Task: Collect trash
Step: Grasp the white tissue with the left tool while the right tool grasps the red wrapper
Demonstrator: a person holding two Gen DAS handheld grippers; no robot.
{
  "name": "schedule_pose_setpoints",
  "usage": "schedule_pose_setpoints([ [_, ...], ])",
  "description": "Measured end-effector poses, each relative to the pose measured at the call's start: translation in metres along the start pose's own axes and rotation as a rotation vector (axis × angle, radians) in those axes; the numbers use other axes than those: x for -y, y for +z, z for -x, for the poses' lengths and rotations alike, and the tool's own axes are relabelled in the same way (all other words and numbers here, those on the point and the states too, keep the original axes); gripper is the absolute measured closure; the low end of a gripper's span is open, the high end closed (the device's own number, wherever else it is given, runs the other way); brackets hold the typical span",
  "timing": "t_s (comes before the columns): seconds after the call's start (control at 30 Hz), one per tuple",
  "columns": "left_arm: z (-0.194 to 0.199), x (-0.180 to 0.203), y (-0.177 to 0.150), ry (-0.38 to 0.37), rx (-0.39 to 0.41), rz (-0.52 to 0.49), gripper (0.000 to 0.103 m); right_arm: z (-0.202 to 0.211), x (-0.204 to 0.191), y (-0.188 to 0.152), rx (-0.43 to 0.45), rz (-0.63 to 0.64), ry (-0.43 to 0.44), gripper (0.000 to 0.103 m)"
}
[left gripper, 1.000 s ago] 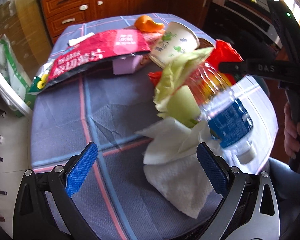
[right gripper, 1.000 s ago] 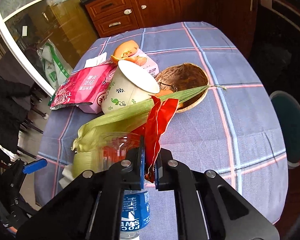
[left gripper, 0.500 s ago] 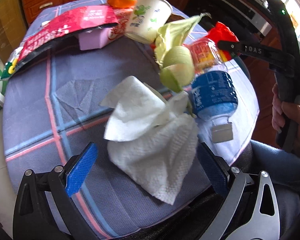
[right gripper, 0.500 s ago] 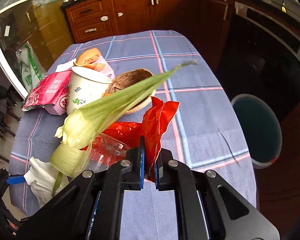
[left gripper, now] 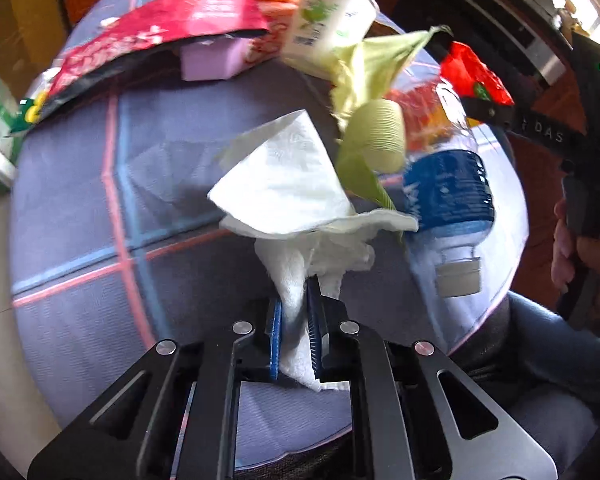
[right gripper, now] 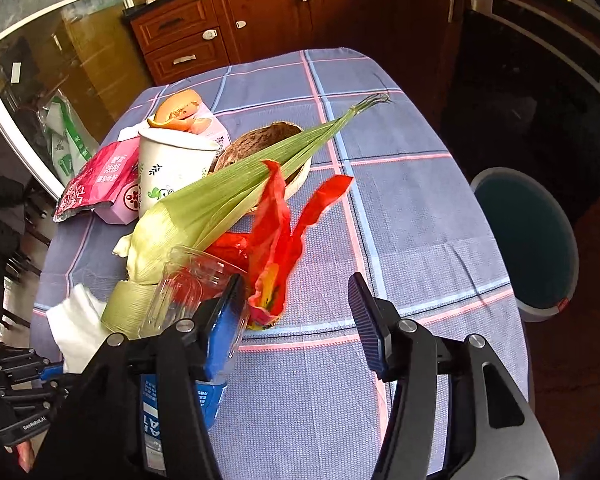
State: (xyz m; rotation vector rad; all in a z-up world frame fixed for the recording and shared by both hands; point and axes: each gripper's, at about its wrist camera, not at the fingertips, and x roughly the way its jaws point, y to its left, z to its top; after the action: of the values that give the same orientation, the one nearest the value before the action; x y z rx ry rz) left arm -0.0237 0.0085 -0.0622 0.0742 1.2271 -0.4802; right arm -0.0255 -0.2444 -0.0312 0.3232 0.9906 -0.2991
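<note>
My left gripper (left gripper: 296, 320) is shut on a crumpled white paper towel (left gripper: 284, 184) at the near edge of the table. Behind the towel lie a green corn husk (left gripper: 372, 128) and a clear plastic bottle with a blue label (left gripper: 448, 188). My right gripper (right gripper: 300, 312) is open; the red plastic wrapper (right gripper: 276, 240) hangs loose between its fingers, close to the left pad. The husk (right gripper: 220, 204), the bottle (right gripper: 188, 288) and the towel (right gripper: 76, 324) also show in the right wrist view.
A white paper cup (right gripper: 172, 168), a coconut shell bowl (right gripper: 260, 148), orange peel (right gripper: 180, 112), a pink box and a red snack bag (right gripper: 100, 176) lie on the checked tablecloth (right gripper: 400, 200). A round bin (right gripper: 528, 240) stands on the floor to the table's right.
My left gripper has closed on the paper towel, which was lying between its open fingers. My right gripper has opened and let go of the red wrapper.
</note>
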Motion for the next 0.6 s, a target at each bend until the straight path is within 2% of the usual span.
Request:
schedule_pose_setpoints([
  [0.1,0.007,-0.009,-0.001,0.004,0.01,0.024,0.091,-0.006,0.002,0.003,-0.006,-0.029,0.022,0.052],
  [0.17,0.008,-0.012,-0.001,0.004,0.01,0.037,0.088,-0.01,0.001,0.005,-0.012,-0.043,0.048,0.067],
  [0.2,0.01,-0.012,0.0,0.004,0.008,0.035,0.087,-0.013,0.0,0.005,-0.024,-0.046,0.06,0.089],
  [0.23,0.009,-0.012,-0.001,0.005,0.006,0.029,0.086,-0.015,-0.002,0.005,-0.036,-0.048,0.07,0.094],
  [0.3,0.009,-0.009,-0.004,0.013,0.003,0.017,0.07,-0.016,-0.008,0.006,-0.033,-0.029,0.069,0.096],
  [0.33,0.007,-0.005,-0.004,0.018,0.007,0.011,0.054,-0.016,-0.009,0.005,-0.027,-0.019,0.062,0.097],
  [0.37,0.007,-0.004,-0.004,0.023,0.012,0.007,0.043,-0.014,-0.012,0.005,-0.019,-0.011,0.057,0.097],
  [0.43,0.007,-0.002,-0.005,0.029,0.021,-0.005,0.043,-0.008,-0.016,0.006,0.003,-0.001,0.049,0.097],
  [0.5,0.003,-0.001,-0.003,0.042,0.03,-0.004,0.045,0.002,-0.018,0.007,0.033,0.003,0.047,0.098],
  [0.53,0.002,0.0,-0.003,0.058,0.037,0.002,0.072,0.009,-0.018,0.008,0.053,0.006,0.044,0.098],
  [0.57,0.002,-0.001,-0.003,0.051,0.033,0.006,0.093,0.014,-0.018,0.011,0.07,0.008,0.04,0.098],
  [0.6,0.006,-0.002,-0.002,0.038,0.039,0.016,0.093,0.022,-0.018,0.013,0.094,0.013,0.032,0.098],
])
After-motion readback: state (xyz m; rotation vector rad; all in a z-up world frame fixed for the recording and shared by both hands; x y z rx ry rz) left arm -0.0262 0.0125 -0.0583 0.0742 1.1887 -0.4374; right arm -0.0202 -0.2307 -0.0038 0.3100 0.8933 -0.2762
